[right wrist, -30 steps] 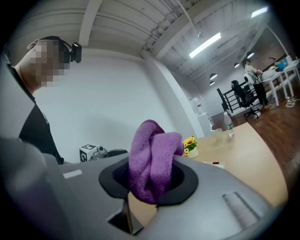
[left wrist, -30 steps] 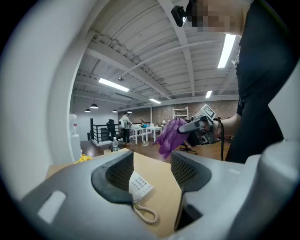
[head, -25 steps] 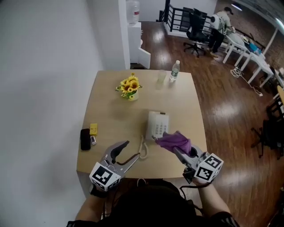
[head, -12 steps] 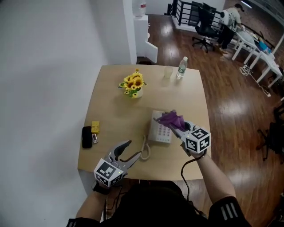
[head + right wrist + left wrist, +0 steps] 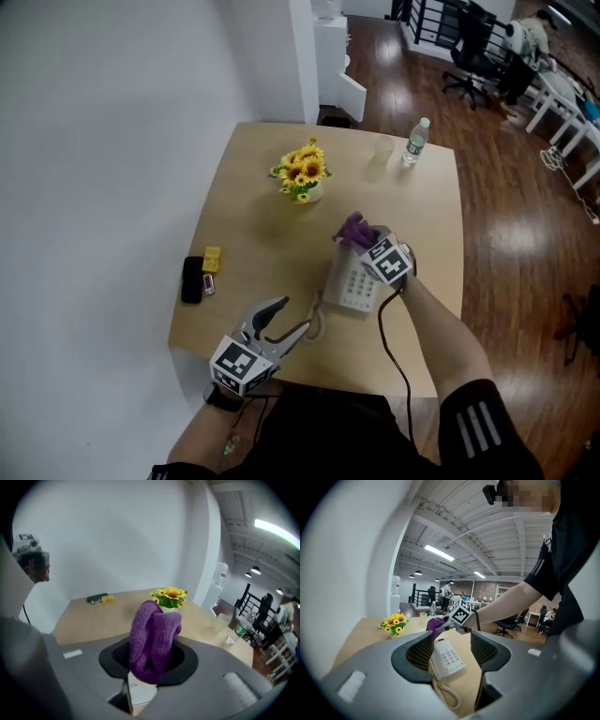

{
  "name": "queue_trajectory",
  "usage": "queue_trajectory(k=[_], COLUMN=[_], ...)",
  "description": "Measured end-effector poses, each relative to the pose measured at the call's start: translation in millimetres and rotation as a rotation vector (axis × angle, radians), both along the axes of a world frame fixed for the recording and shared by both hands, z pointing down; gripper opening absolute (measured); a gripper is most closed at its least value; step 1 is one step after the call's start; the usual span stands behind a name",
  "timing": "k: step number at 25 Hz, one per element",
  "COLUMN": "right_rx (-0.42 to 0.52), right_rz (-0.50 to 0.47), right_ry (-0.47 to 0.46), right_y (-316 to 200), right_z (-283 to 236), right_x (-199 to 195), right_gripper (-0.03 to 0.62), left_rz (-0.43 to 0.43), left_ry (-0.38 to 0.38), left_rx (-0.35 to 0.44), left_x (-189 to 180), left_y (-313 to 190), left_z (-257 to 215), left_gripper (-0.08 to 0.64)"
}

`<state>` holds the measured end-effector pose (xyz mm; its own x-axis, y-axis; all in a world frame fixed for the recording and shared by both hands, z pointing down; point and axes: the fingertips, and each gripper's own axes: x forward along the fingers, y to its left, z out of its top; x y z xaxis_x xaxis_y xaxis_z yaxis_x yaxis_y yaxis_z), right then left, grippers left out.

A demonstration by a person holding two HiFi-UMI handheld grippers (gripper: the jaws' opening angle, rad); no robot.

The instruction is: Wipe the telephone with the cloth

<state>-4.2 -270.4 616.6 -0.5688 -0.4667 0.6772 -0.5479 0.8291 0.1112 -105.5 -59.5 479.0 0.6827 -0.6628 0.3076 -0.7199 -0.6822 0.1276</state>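
Far end of telephone [image 5: 353,287] under cloth [image 5: 353,228]

One table [image 5: 253,216] bearing one telephone [image 5: 354,284], one cloth [image 5: 354,228], one flower bunch [image 5: 302,172] (11 o'clock), one bottle [image 5: 416,140] and perhaps one cup [image 5: 381,153] (1 o'clock), one black object [image 5: 192,278], one yellow block [image 5: 212,259] (9 o'clock).

Cloth [image 5: 354,228] over far end of telephone [image 5: 355,284]; flowers [image 5: 302,173] behind, on table [image 5: 258,244].

My head camera looks steeply down on the whole table [image 5: 253,234], with the telephone [image 5: 354,284] near centre. My left gripper's [image 5: 292,317] camera sits low, near the telephone, facing it and the sunflowers [image 5: 302,172] beyond. My right gripper's [image 5: 361,239] camera rides just over the telephone, the cloth [image 5: 152,639] close before it, facing the same sunflowers.
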Motion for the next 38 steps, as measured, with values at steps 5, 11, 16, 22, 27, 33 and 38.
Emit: queue_trajectory(k=[5,11,16,22,27,33,38], right_rx=[0.001,-0.014,-0.020,-0.029,-0.014,-0.066,-0.160], right_rz=[-0.152,-0.240,-0.294,-0.299,-0.414,-0.443,-0.474], right_ry=[0.176,0.227,0.233,0.212,0.325,0.344,0.314], right_y=[-2,26,63,112,160,195,220], right_z=[45,72,68,86,112,136,145], right_x=[-19,-35,-38,-41,-47,-54,-54], right_gripper=[0.107,0.103,0.101,0.101,0.100,0.100,0.100], left_rz=[-0.034,-0.039,-0.034,-0.022,0.004,0.021,-0.003], left_ry=[-0.027,-0.027,-0.033,-0.028,-0.037,-0.054,-0.061], left_rx=[-0.038,-0.055,-0.054,-0.065,-0.061,-0.072,-0.074], left_x=[0,6,3,2,4,4,-1], left_y=[-3,-7,-12,-16,-12,-5,-9], left_z=[14,18,24,26,28,33,37], left_gripper=[0.244,0.244,0.244,0.244,0.244,0.244,0.244])
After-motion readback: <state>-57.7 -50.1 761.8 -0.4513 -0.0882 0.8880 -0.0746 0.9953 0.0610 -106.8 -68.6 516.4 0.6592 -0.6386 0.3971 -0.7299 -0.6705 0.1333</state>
